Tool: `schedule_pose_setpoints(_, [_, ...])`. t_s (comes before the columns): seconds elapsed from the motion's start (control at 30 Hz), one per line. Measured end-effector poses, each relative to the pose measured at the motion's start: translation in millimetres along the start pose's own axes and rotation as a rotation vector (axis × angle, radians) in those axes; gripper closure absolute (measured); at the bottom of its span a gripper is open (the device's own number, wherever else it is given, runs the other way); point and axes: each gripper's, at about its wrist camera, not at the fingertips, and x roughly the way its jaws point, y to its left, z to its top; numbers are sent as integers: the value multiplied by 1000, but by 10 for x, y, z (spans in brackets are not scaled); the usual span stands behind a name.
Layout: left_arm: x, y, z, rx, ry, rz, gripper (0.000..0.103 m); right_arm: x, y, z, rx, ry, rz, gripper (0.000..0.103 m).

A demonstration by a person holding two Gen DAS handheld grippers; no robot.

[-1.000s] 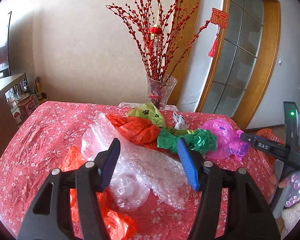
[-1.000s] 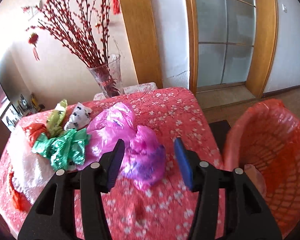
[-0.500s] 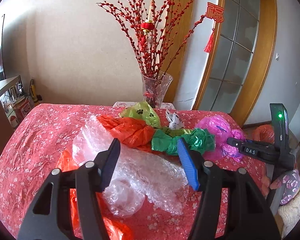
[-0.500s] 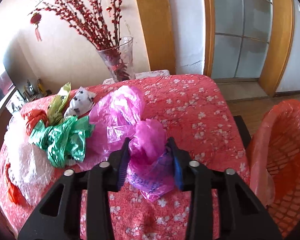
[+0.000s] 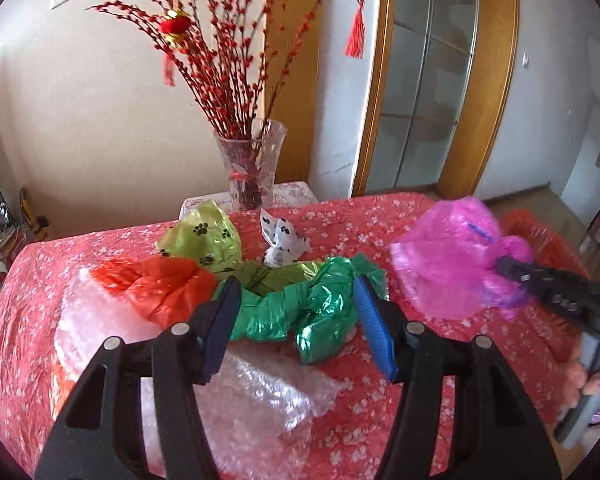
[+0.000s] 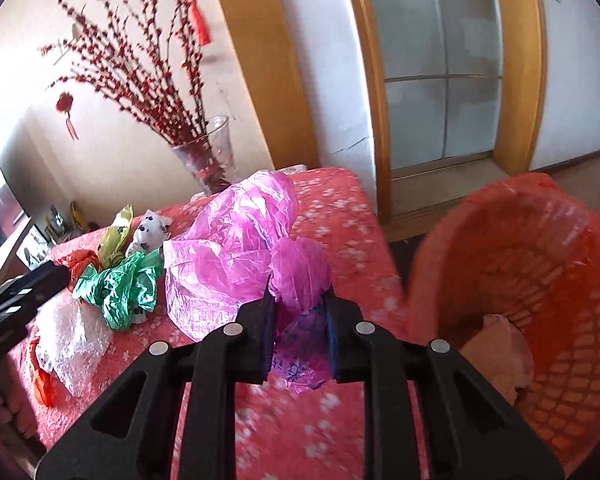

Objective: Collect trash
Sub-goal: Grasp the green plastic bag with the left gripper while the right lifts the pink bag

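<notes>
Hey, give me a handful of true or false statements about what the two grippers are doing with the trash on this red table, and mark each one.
1. The right gripper is shut on the pink plastic bag. True.
2. The left gripper is clamped on the green foil wrapper. False: its jaws stand open and hold nothing.
3. An orange mesh basket sits to the right of the table. True.
4. The glass vase lies tipped over on the table. False: it stands upright with red branches in it.
5. The bubble wrap is already in the basket. False: it lies on the table.
</notes>
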Motion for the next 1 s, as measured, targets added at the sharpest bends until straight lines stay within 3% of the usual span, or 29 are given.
schedule_pose_setpoints(0.27, [376, 19, -37, 26, 112, -11, 51, -127, -202, -29, 29, -9, 8, 82])
schedule_pose_setpoints(0.43, [438, 52, -104, 27, 138, -21, 64, -101, -238, -34, 51, 0, 22, 82])
schedule_pose_setpoints(0.53, [465, 36, -123, 41, 143, -15, 63, -107, -253, -48, 56, 3, 27, 82])
schedule_pose_setpoints(0.6, [471, 19, -134, 51, 147, -3, 57, -116, -251, -54, 59, 2, 31, 82])
schedule_pose_setpoints(0.77, [551, 3, -132, 61, 157, 2, 57, -136, -269, -60, 68, 1, 35, 82])
schedule_pose_setpoints(0.9, [524, -21, -143, 70, 143, 4, 78, -133, -282, -62, 73, 4, 35, 82])
schedule_pose_setpoints(1.0, [499, -29, -143, 67, 133, -19, 82, -132, -289, -72, 80, 6, 39, 82])
